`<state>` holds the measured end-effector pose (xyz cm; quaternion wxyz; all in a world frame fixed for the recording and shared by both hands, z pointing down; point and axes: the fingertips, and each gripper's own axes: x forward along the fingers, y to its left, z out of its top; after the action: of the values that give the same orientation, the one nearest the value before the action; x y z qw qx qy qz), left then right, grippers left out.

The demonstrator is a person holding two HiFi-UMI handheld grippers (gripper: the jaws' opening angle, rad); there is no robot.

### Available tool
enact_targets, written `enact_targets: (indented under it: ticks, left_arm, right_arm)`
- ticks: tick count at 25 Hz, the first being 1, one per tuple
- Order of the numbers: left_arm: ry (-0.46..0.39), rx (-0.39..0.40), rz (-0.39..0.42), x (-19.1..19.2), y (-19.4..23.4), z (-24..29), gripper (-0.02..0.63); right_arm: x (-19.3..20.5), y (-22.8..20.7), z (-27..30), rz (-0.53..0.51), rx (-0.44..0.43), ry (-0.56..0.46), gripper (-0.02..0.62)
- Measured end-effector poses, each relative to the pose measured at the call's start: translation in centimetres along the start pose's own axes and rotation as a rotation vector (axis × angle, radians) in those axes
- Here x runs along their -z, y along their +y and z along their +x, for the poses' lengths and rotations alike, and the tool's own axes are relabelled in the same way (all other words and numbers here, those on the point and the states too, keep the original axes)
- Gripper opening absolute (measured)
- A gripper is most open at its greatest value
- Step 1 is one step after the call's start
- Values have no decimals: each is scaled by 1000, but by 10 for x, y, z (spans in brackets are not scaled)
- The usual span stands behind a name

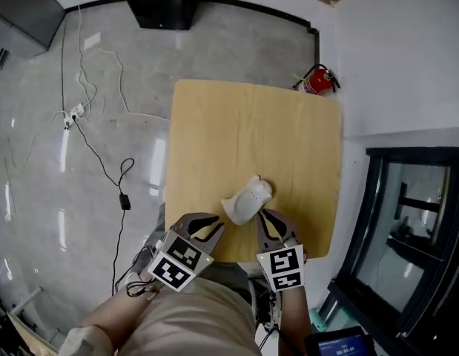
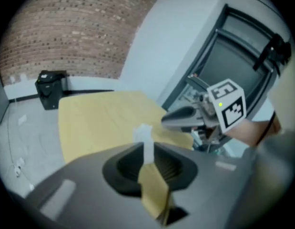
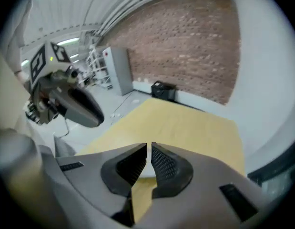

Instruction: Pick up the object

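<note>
Just over the near edge of the desk (image 1: 244, 132), the left hand-held gripper (image 1: 209, 227) is released: in the left gripper view its jaws stand a little apart, and the white object (image 2: 143, 133) shows through the narrow gap and above the tips, lying ahead of the pads rather than pinched by them. The right hand-held gripper (image 1: 268, 217) is clenched, its ribbed pads closed to a thin slit in the right gripper view, with a pale patch of the object (image 3: 143, 170) visible low behind them; whether the pads touch it I cannot tell.

From the head view the white object (image 1: 248, 200) rests on the desk near the person's edge, between the two hand-held grippers and just beyond their tips, the left one at its lower left, the right one at its lower right. It is rounded and lumpy; its kind is unclear.

Farther out, the yellow wood top is bare. Beyond the far right corner a red fire extinguisher (image 1: 316, 81) stands by the white wall, a black box (image 1: 161, 2) sits on the grey floor past the far edge, and cables (image 1: 96, 147) trail to the left.
</note>
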<state>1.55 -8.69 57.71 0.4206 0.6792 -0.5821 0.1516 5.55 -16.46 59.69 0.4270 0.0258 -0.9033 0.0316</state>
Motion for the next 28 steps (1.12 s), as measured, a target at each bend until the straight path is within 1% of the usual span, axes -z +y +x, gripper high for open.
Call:
enact_targets:
  ticks: [1,2,3,4,5,6,7,8,9,11,14,15,17,21,24,26,28]
  left_arm:
    - [3,-18,-14,6,-3,9,65]
    - [3,-26,-20,10,-6,19,74]
    - [-4,-20,-29,10,-7,28,92]
    - [-13,0,-51,9,-7,37,126]
    - [-19,25,-88,9,-5,46,149]
    - [-21,47,-136,11,-2,53,155]
    - [-22,59,-181,14,1,60,164]
    - [-24,59,-213,18,4,66,166]
    - [-25,49,-227,23,5,69,166]
    - [-20,23,-230,36,6,73,166]
    - [-34,-5,-271,51,11,69,166]
    - [-44,-11,-292,56,12,67,166]
    - [-56,-20,-325,66,15,63,166]
    - [-65,-23,-356,81,25,57,166]
    - [-84,-35,-375,85,32,49,166]
    - [-94,-43,-384,86,35,43,166]
    - [-92,-51,-389,90,39,38,166]
  right_arm:
    - [19,8,8,-94,-75,80,14]
    - [37,14,13,-212,-130,151,14]
    - [50,16,16,-356,-157,202,14]
    - [60,17,19,-513,-160,232,14]
    - [68,16,23,-666,-152,247,14]
    - [74,15,27,-799,-147,255,15]
    - [80,14,32,-904,-156,259,15]
    - [85,15,38,-987,-181,262,18]
    - [90,18,42,-1058,-217,265,34]
    - [96,24,51,-1182,-285,263,72]
    - [103,30,64,-1290,-357,286,83]
    - [106,32,68,-1322,-370,294,83]
    - [104,36,74,-1370,-373,278,84]
    - [85,53,87,-1352,-331,209,85]
    - [82,61,91,-1356,-289,197,73]
    - [82,63,92,-1324,-283,199,70]
    - [78,66,90,-1264,-280,191,66]
